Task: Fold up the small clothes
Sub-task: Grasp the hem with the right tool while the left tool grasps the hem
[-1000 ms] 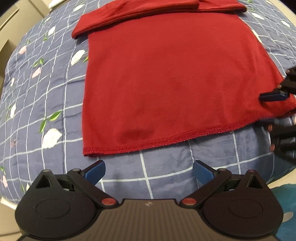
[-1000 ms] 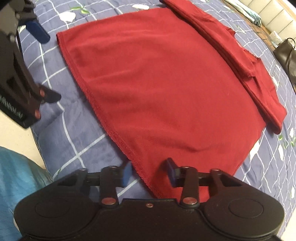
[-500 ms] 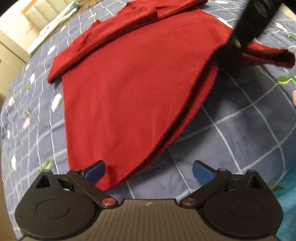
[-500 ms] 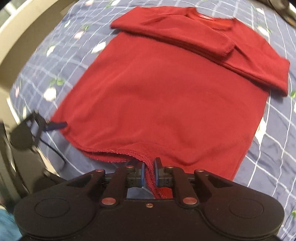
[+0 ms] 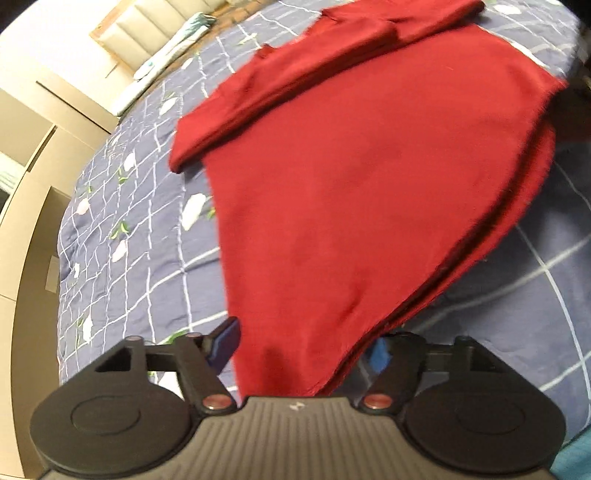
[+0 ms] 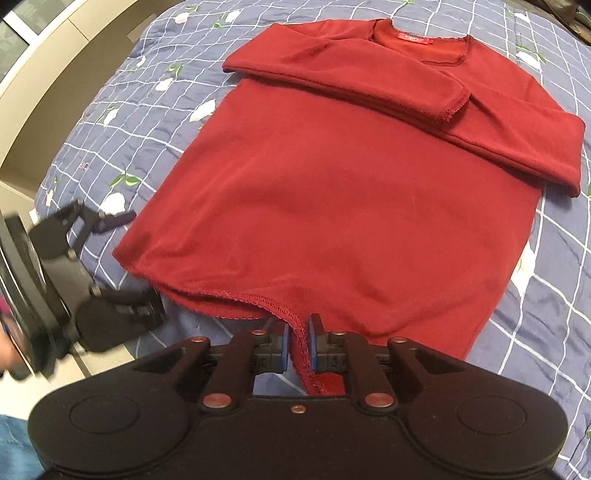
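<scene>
A red long-sleeved shirt lies flat on the bed, both sleeves folded across the chest. My right gripper is shut on the bottom hem near its middle and holds that edge slightly raised. In the left wrist view the shirt fills the middle, and its lower left corner lies between the fingers of my left gripper, which stand wide apart. The right wrist view shows the left gripper open around that same hem corner.
A blue-grey bedspread with a white grid and flower print lies under the shirt. Beige cabinets stand beyond the bed's left edge. A padded headboard is at the far end. A dark bag lies past the collar.
The right gripper closed on the hem and lifted it a little. The left gripper moved forward to the hem's left corner, so cloth now lies between its fingers, which have narrowed slightly.
</scene>
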Demonstrator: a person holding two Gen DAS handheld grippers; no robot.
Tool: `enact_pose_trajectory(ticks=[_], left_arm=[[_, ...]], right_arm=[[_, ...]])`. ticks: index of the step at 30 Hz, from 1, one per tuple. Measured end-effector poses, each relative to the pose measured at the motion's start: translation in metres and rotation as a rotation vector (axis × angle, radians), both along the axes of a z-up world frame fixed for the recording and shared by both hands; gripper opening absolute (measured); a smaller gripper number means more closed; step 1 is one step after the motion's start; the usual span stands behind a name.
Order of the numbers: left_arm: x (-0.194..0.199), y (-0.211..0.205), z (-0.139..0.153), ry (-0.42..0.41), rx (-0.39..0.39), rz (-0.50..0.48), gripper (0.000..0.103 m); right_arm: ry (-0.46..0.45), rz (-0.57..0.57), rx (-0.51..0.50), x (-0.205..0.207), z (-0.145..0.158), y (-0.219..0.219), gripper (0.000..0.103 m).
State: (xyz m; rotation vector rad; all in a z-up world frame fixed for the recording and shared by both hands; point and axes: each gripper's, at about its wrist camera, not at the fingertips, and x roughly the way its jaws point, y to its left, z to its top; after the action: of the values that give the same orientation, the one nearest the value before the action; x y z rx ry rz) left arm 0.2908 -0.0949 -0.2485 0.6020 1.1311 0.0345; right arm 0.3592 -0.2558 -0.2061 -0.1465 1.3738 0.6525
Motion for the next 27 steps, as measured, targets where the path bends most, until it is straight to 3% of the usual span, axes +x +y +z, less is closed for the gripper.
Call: enact_pose_trajectory(ticks=[3,7,8,11,13,16,22,27], left_arm=[[0.003,0.006,0.002,0.001,-0.018,-0.03,0.067],[0.001,0.004,-0.01,0.028,0.064,-0.087,0.066],[0.002,0.006,-0.012,0.037,0.072,-0.087,0.057],[0.005,0.015,-0.01,0.066,0.032,-0.063,0.014],[0.004,0.022,0.0,0.048,-0.02,-0.039,0.012],[-0.004,0.02,0.017,0.016,-0.03,-0.044,0.008],[-0.011,0.012,0.042,-0.04,0.001,-0.141,0.005],[-0.022,0.011,0.061,-0.051,-0.031,-0.202,0.004]], right_arm=[[-0.029,0.031,-0.019,-0.007,-0.003,0.0,0.011],[-0.103,0.106,-0.06,-0.021,-0.006,0.005,0.009],[-0.117,0.125,-0.067,-0.024,-0.006,0.006,0.009],[-0.142,0.147,-0.075,-0.029,-0.003,0.006,0.007],[-0.149,0.149,-0.074,-0.032,0.0,0.005,0.007],[-0.151,0.155,-0.076,-0.037,0.005,0.004,0.007],[-0.231,0.261,-0.165,-0.061,0.019,0.014,0.006],[-0.294,0.328,-0.222,-0.083,0.027,0.022,0.006]])
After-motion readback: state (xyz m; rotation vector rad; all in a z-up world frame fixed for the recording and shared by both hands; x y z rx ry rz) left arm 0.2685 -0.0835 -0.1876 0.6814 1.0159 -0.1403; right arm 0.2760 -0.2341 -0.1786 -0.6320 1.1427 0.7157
